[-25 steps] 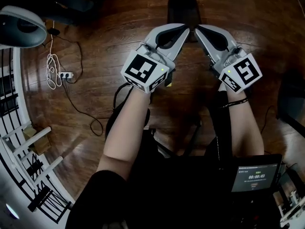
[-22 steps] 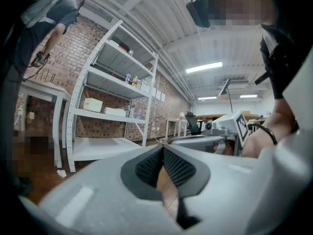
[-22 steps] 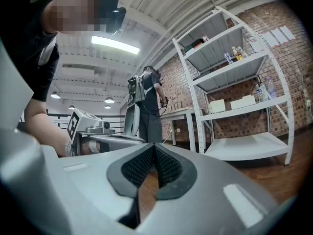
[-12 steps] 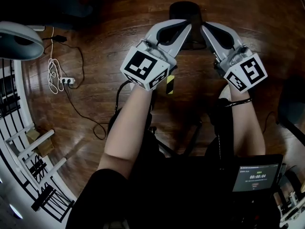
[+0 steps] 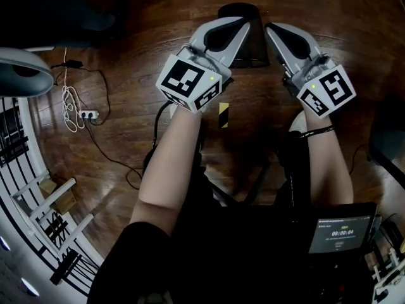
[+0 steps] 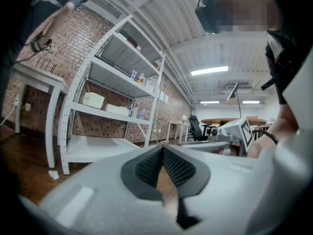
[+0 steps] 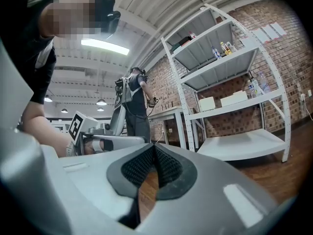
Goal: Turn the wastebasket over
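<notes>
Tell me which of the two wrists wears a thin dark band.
The right wrist, at the right of the head view: a thin dark band circles it. The left wrist is bare.

Wastebasket [image 5: 255, 45] partly hidden behind left gripper [image 5: 244, 21] and right gripper [image 5: 272, 30], grey rounded object [image 5: 22, 73] cut off by the left edge, screen [image 5: 342, 234] print too small to read, shelf bottles [image 7: 222, 48] too small to identify
</notes>
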A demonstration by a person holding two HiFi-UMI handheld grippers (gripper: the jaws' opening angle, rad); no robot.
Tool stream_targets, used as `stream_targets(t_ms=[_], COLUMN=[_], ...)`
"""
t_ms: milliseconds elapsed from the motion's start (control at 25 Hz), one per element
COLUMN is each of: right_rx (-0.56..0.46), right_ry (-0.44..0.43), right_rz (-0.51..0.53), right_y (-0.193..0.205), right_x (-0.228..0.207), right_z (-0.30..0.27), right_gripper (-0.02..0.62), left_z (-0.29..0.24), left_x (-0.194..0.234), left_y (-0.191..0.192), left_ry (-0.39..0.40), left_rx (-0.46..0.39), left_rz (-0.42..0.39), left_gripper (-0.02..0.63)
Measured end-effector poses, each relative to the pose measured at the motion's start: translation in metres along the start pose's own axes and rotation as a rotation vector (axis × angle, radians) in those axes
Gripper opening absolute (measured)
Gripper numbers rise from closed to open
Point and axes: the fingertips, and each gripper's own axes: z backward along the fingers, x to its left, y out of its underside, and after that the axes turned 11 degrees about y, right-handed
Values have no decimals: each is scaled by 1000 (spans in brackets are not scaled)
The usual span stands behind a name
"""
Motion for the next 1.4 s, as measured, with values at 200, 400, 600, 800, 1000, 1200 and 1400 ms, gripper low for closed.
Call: stream_targets(t_ms=[200,400,600,800,1000,1200,1400], right_rx=[10,21,41,52,56,114,174], right_ry=[-7,-12,8,52,83,160,203], right_rz=[4,-5,-65,-156,-168,-215,-324], right_y=[1,1,9,21,29,72,120], right_x=[0,1,-4,-17,-23,-34,-30], right_z=[-12,-24,-35,-46,-55,-61,-56], right_gripper=[9,9,9,9,9,9,9], left_z=[0,6,11,8,10,8,2], left_x=[6,15,23,32,36,42,41], left_y=[-4,-11,-19,-25,-26,-27,-41], left_ry=[4,-4,-22,-31,-26,-33,-28], left_rx=[3,4,-4,-11,1,0,-15], left_rz=[-8,-10,-11,-2,-6,-1,-7], left_gripper=[2,2,2,3,3,3,3])
